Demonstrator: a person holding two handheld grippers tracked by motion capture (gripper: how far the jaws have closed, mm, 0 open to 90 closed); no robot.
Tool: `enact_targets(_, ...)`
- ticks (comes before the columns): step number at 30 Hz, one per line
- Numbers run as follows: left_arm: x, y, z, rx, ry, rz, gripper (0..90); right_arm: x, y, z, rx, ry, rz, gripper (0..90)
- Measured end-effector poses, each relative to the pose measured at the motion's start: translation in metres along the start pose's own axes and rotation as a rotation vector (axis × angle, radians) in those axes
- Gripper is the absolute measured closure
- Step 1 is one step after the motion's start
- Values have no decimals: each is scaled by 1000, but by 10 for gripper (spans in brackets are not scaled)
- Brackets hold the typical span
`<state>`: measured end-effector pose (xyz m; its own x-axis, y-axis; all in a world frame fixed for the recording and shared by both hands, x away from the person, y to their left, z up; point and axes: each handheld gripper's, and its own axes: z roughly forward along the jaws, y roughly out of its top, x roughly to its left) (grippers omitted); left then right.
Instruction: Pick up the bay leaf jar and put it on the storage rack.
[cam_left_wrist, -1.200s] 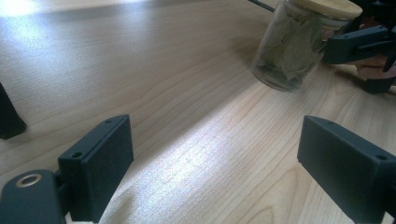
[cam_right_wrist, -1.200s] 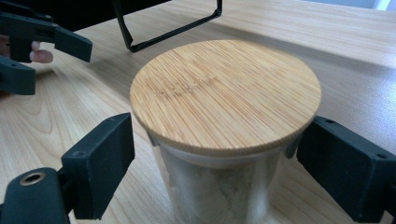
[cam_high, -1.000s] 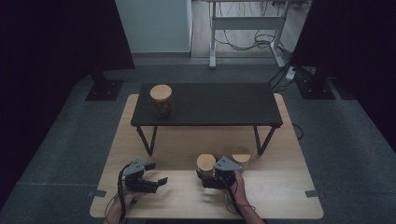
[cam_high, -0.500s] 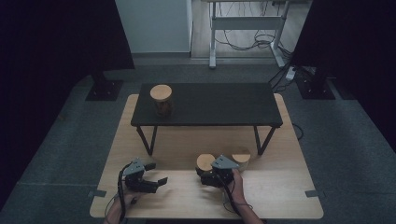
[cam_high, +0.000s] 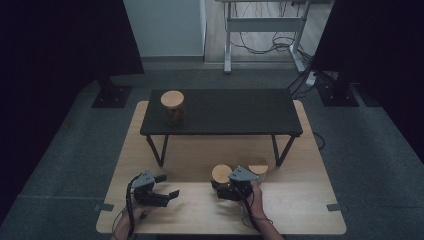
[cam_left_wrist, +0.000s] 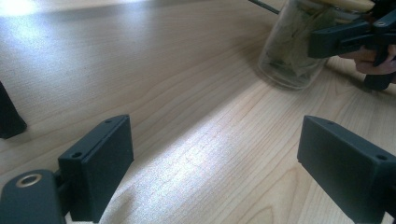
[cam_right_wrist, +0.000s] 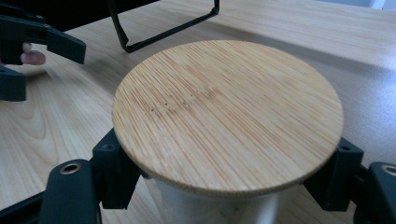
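Observation:
A glass jar with a bamboo lid (cam_high: 221, 173) stands on the wooden board (cam_high: 300, 210) in front of the black low table (cam_high: 235, 112). My right gripper (cam_high: 219, 184) is open, with one jaw on each side of this jar just under the lid (cam_right_wrist: 229, 116). The lid hides whether the jaws touch the glass. In the left gripper view the same jar (cam_left_wrist: 292, 56) holds dried leaves. My left gripper (cam_high: 169, 186) hovers open over bare board at the front left, nothing between its jaws (cam_left_wrist: 215, 154).
A second lidded jar (cam_high: 172, 107) stands on the black table's left end. A third bamboo-lidded jar (cam_high: 260, 169) sits on the board just right of my right gripper, near the table's front right leg (cam_high: 280, 150). Dark floor surrounds the board.
My right gripper has edged slightly forward and left around the jar. The left gripper and the jars have stayed put.

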<state>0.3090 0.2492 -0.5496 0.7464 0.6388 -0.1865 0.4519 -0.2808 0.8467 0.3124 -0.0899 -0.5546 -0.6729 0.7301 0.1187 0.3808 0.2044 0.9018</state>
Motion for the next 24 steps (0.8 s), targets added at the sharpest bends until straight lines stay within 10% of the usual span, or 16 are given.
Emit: enact_targets(24,0,0,0,4,2,1,100,7,7,-33,-41,45,-55,245)
